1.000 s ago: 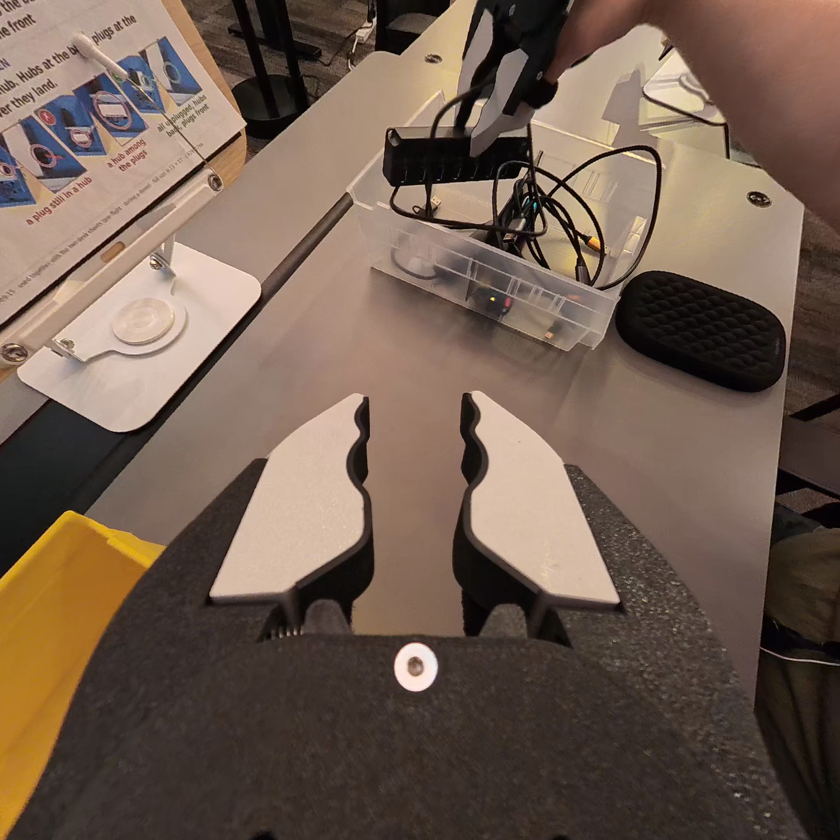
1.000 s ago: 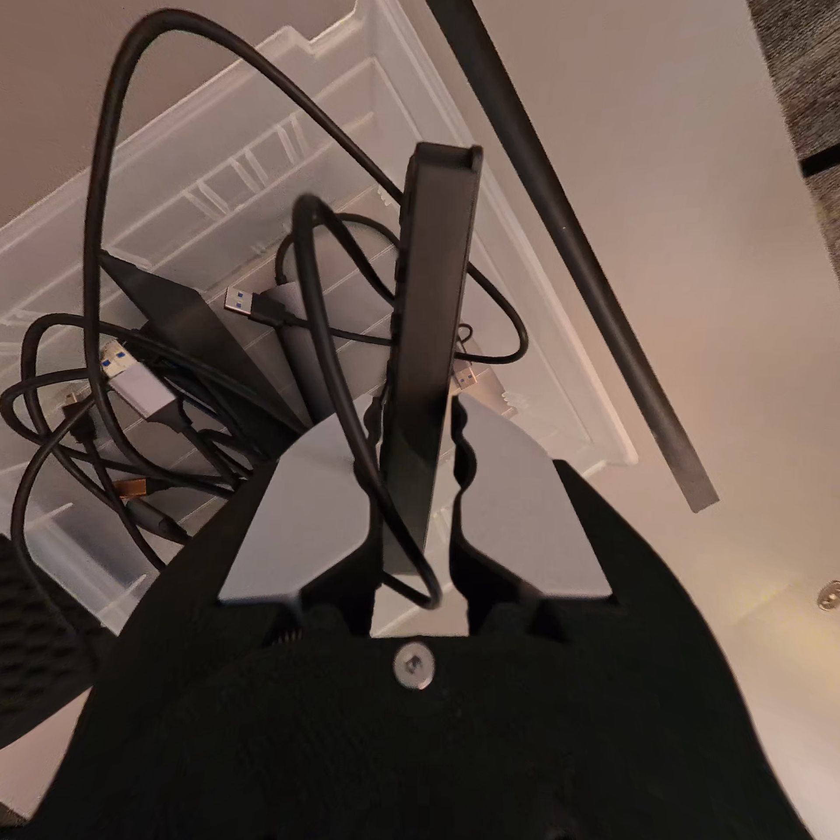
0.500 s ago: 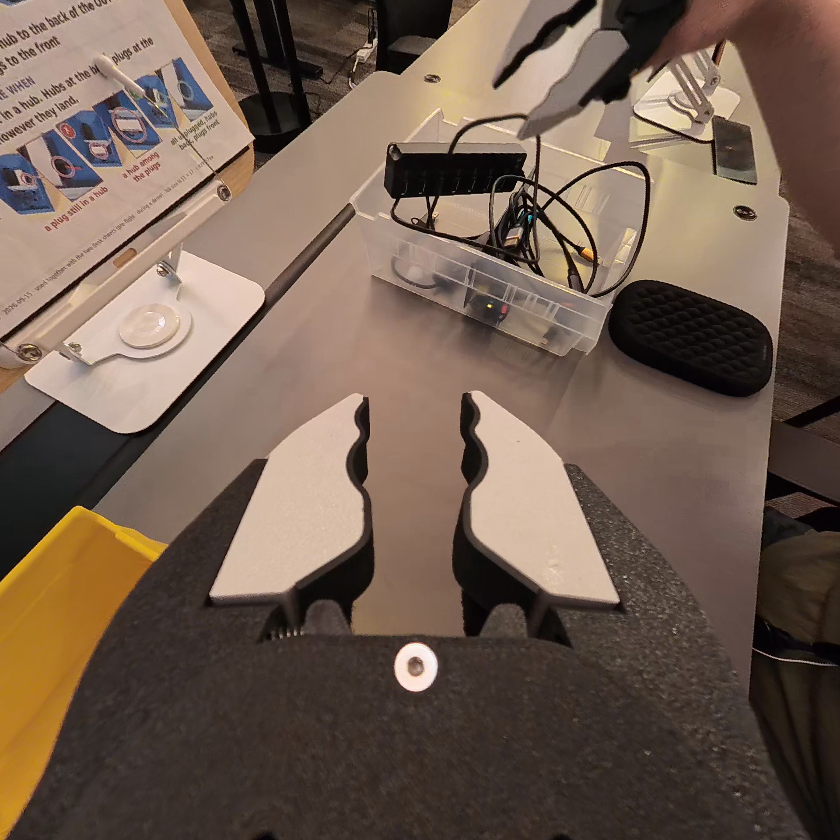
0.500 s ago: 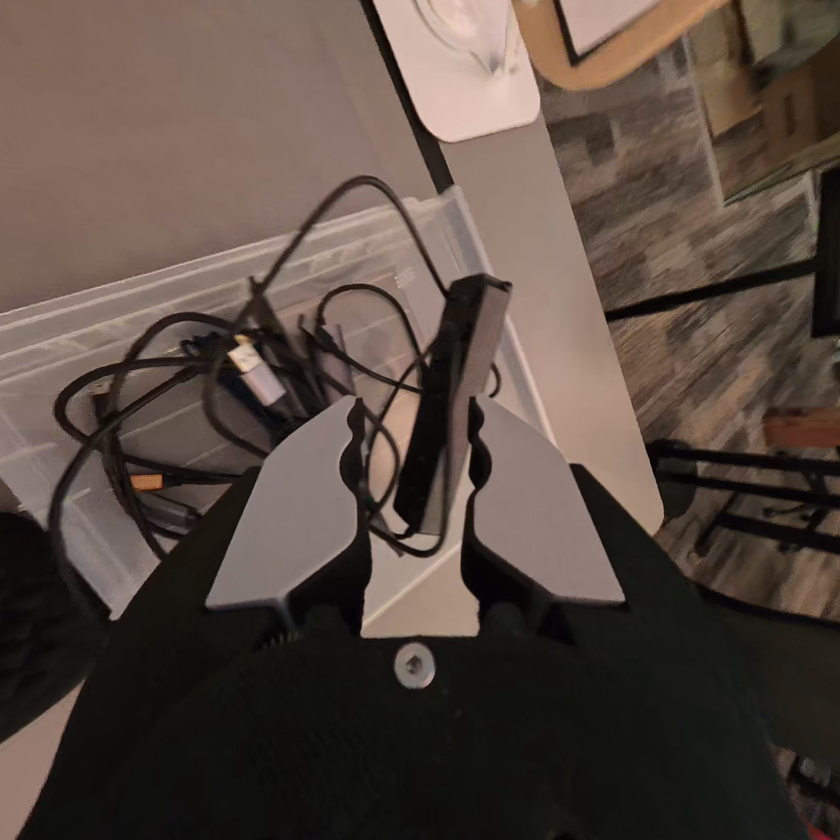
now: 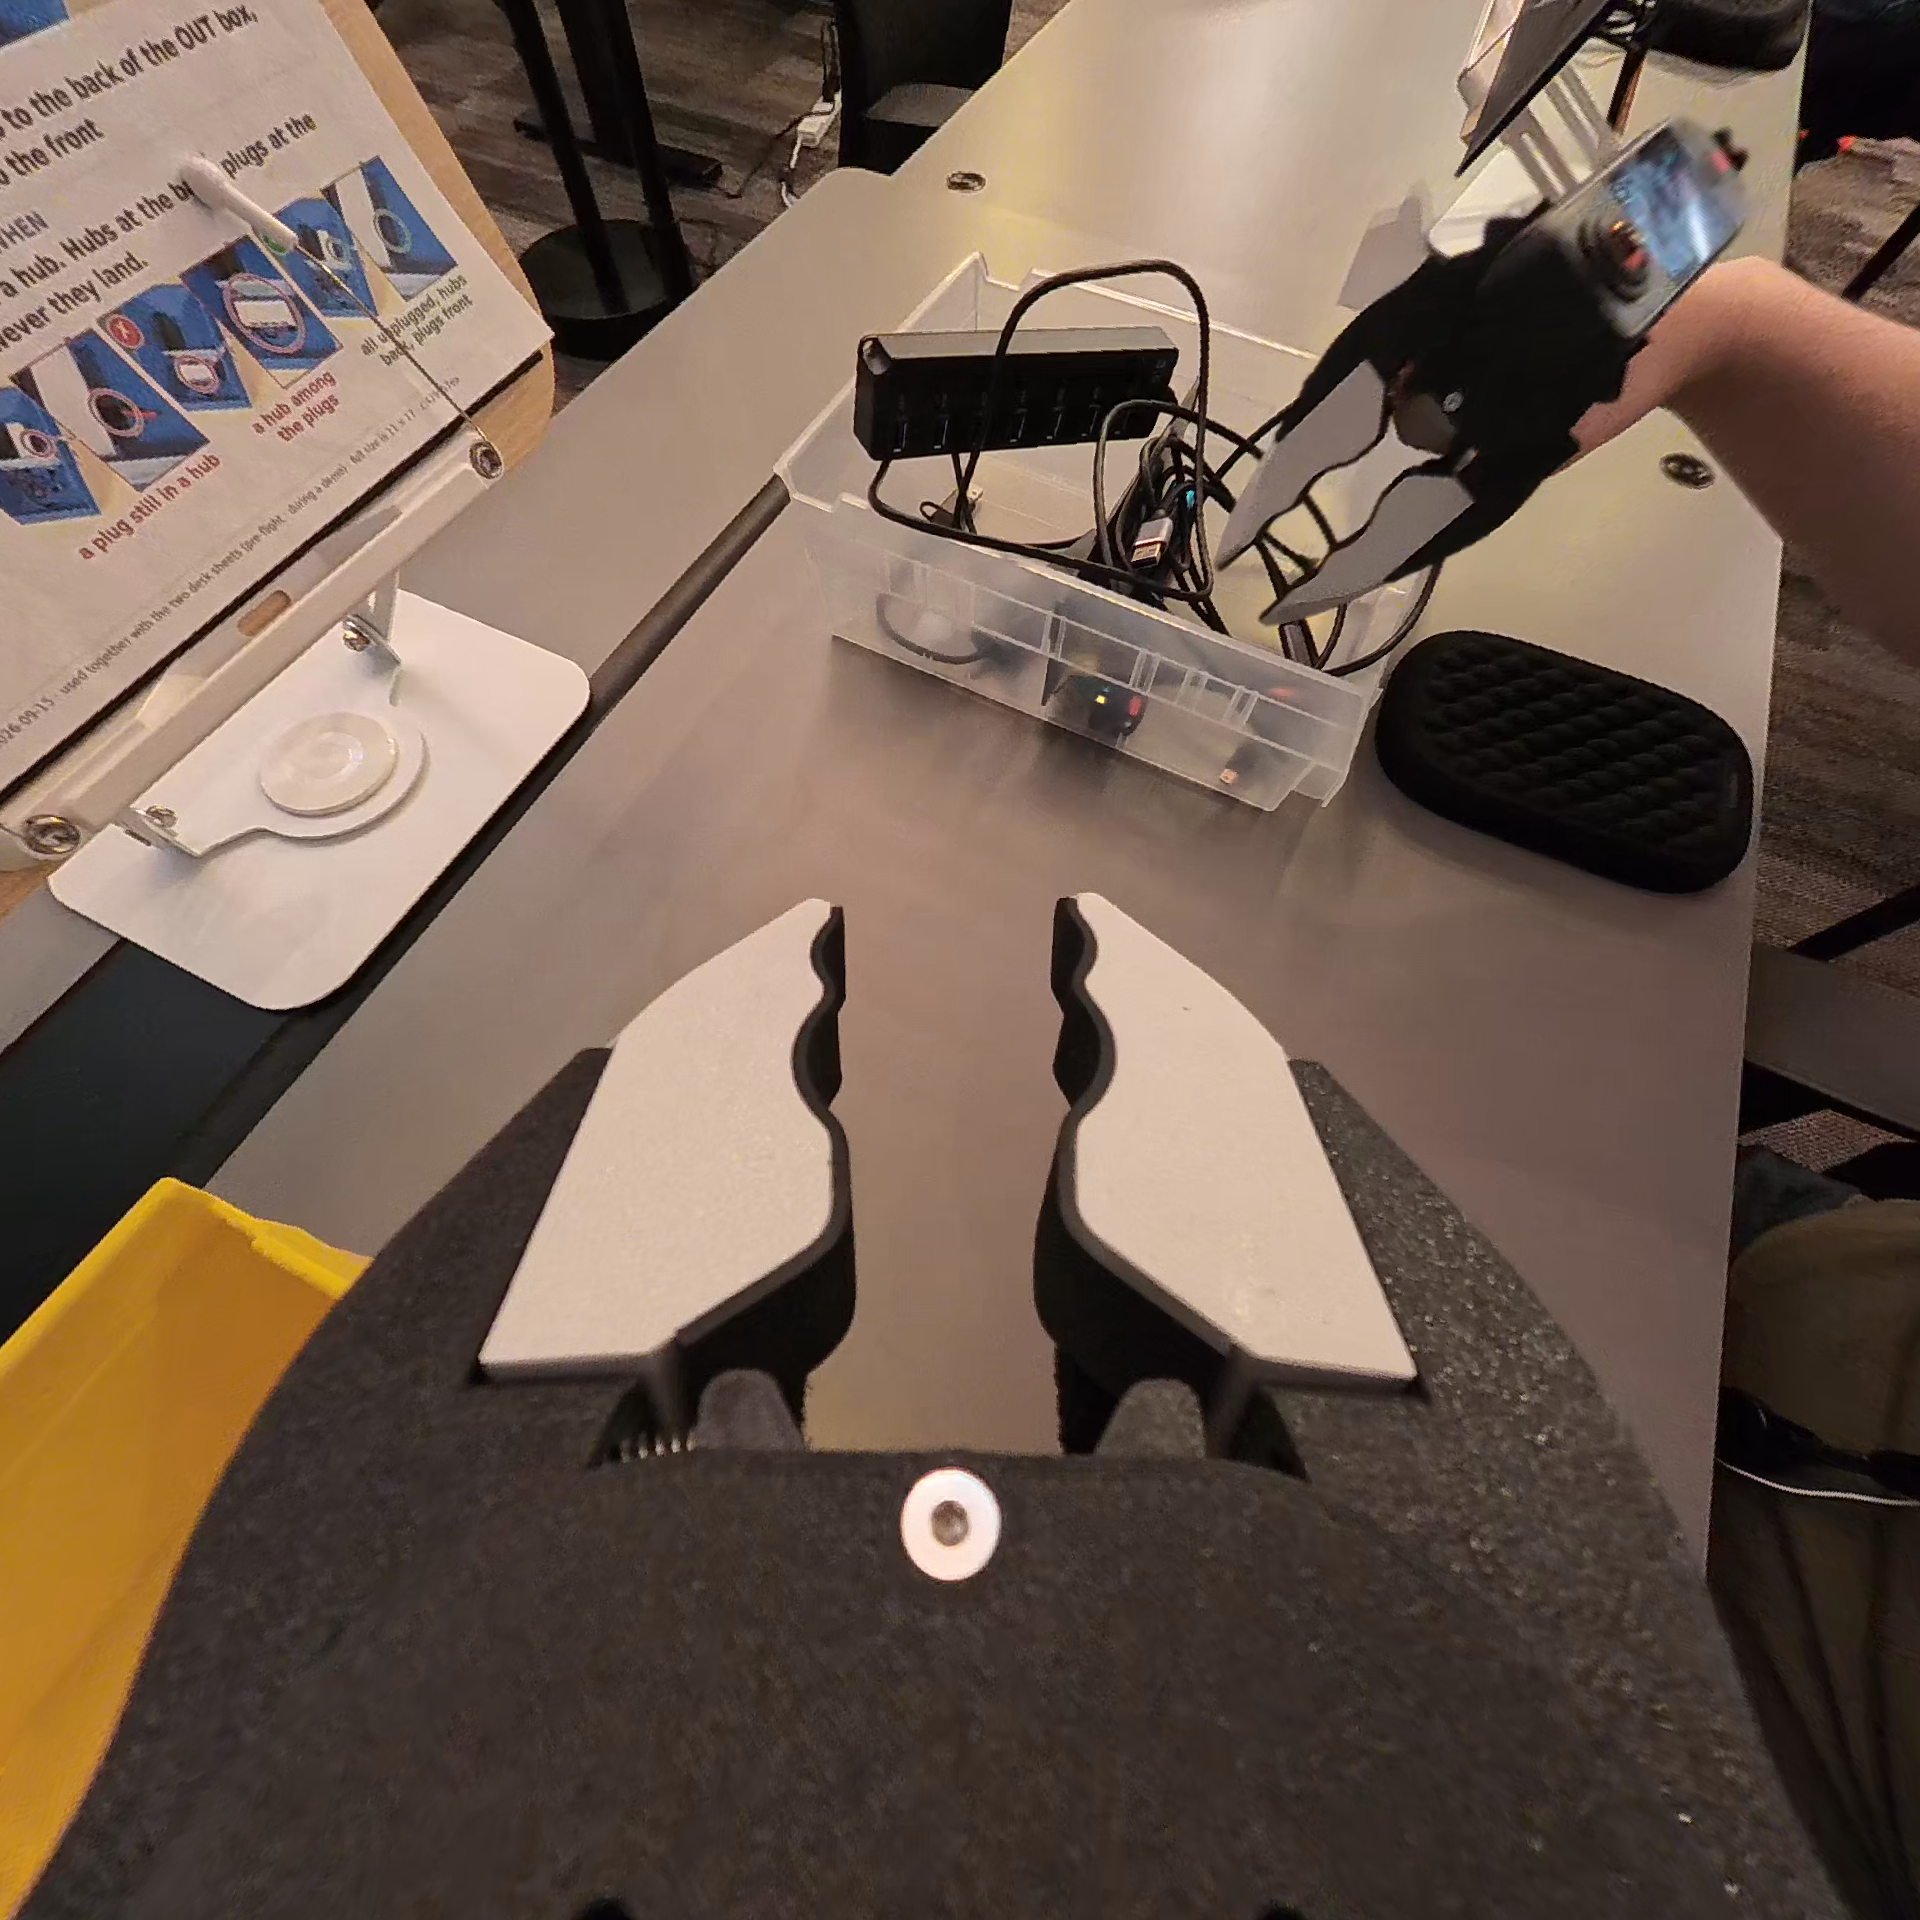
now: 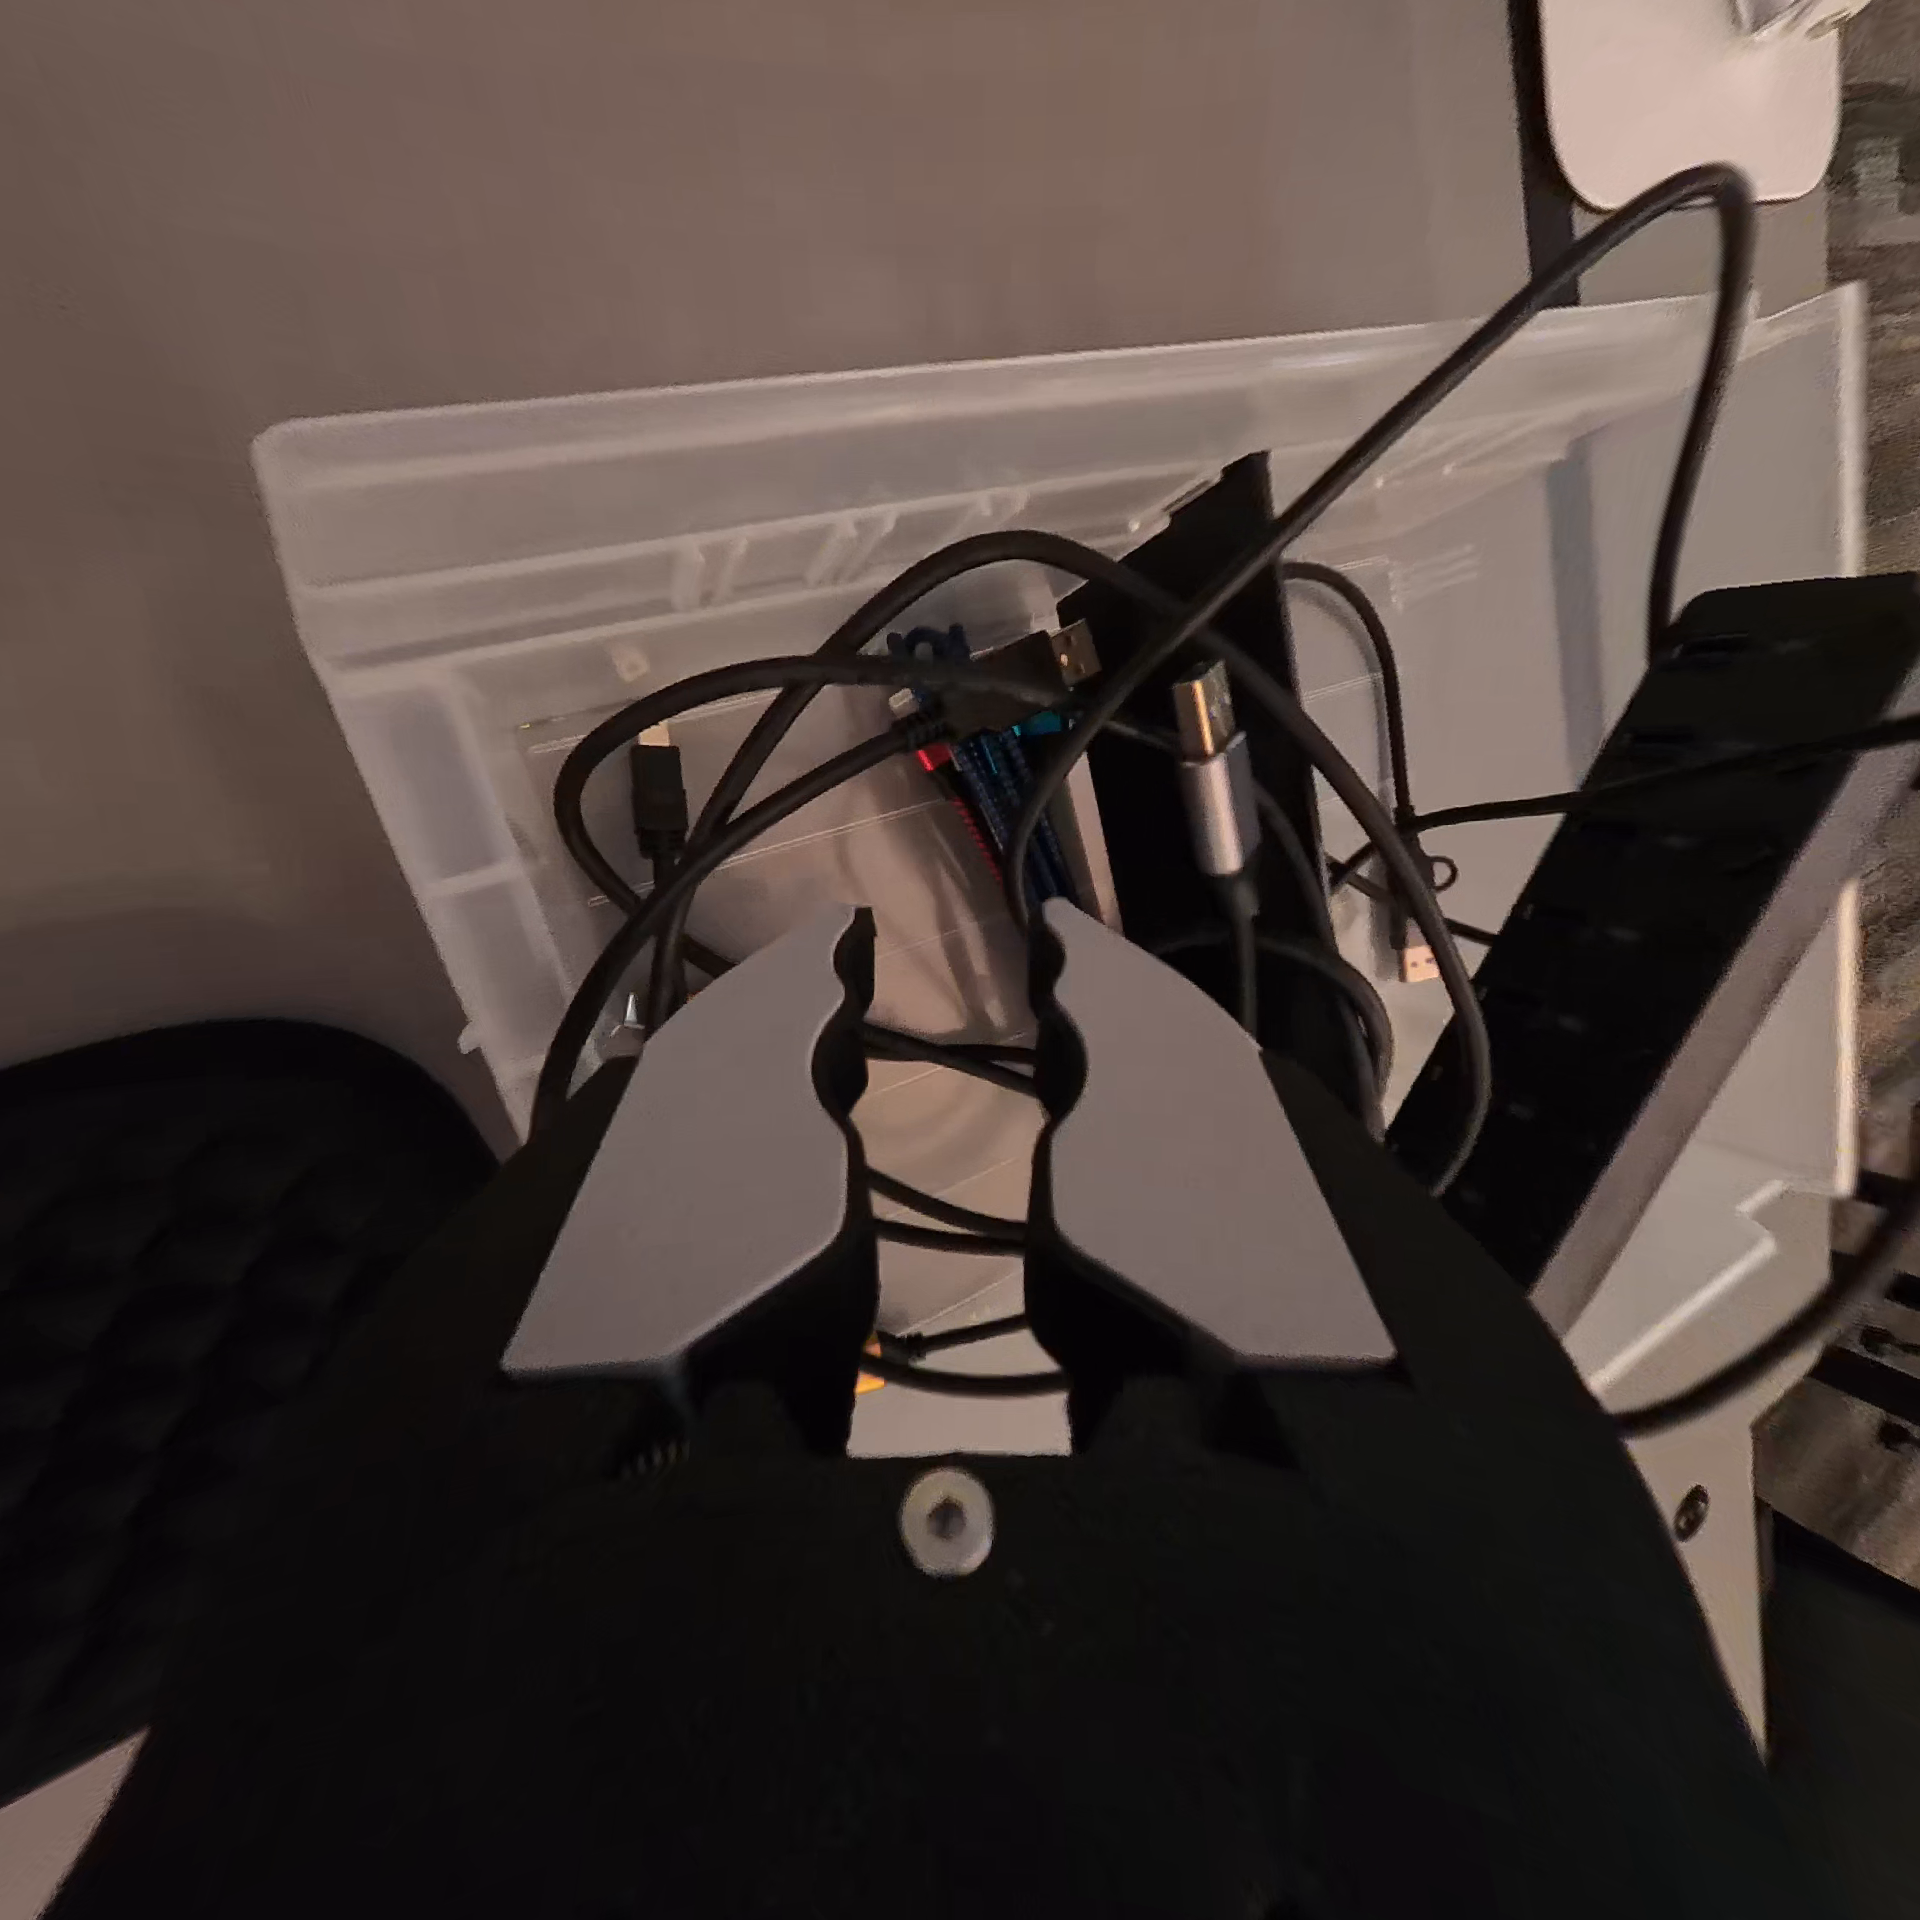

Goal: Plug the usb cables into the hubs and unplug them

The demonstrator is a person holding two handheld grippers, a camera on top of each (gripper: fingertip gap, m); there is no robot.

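A clear plastic bin (image 5: 1174, 675) on the grey table holds a tangle of black USB cables (image 5: 1174, 488). A long black multi-port hub (image 5: 1013, 390) rests across the bin's far left rim. My right gripper (image 5: 1257, 582) is open and empty, tilted down over the bin's right half. In the right wrist view its fingertips (image 6: 956, 914) hover just above the cables, with a silver USB plug (image 6: 1210, 748) and a black USB plug (image 6: 1039, 665) ahead and the black hub (image 6: 1662, 883) to the right. My left gripper (image 5: 948, 914) is open and empty above bare table, well short of the bin.
A black textured pad (image 5: 1569, 758) lies right of the bin. A white stand (image 5: 312, 748) holding an instruction sheet is at the left. A yellow bin (image 5: 104, 1403) sits at the near left. A second dark hub (image 6: 1195, 623) and a blue braided cable (image 6: 997, 790) lie in the bin. My hands' fingertips stand some 35 cm from each other. The black hub (image 6: 1662, 883) is about 12 cm from my right fingertips. My left wrist view (image 5: 1012, 393) looks at it from another angle.
My right gripper let go of the black hub, leaving it on the bin's rim, lifted, swung to the bin's right side and came down over the cables. My left gripper stayed put.
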